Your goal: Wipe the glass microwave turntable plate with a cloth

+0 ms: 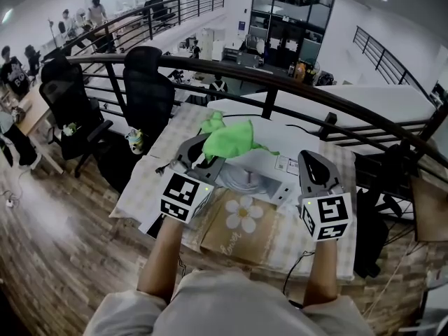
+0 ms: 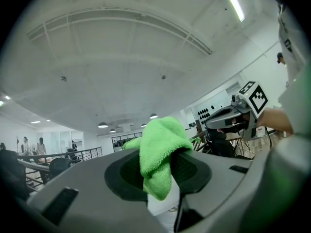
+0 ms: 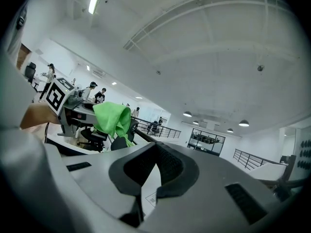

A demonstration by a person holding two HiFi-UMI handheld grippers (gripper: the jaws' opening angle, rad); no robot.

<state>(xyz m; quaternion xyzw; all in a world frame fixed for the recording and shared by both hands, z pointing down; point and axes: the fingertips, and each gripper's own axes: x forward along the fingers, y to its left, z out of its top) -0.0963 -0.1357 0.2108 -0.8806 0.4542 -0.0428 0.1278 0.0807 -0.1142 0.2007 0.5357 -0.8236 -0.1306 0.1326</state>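
Left tongs [image 1: 201,158] clenched on a green cloth [image 1: 234,138] raised over the desk [image 1: 304,140], right tongs [image 1: 315,166] pressed together, holding nothing

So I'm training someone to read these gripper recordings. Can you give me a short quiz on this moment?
1. Which gripper holds the green cloth?
A. the left gripper
B. the right gripper
C. neither
2. True or false: the right gripper is clamped on something.
3. In the head view, what is printed on the brown bag lying between the two grippers?

Key:
1. A.
2. False. Its jaws are together with nothing between them.
3. A white flower.
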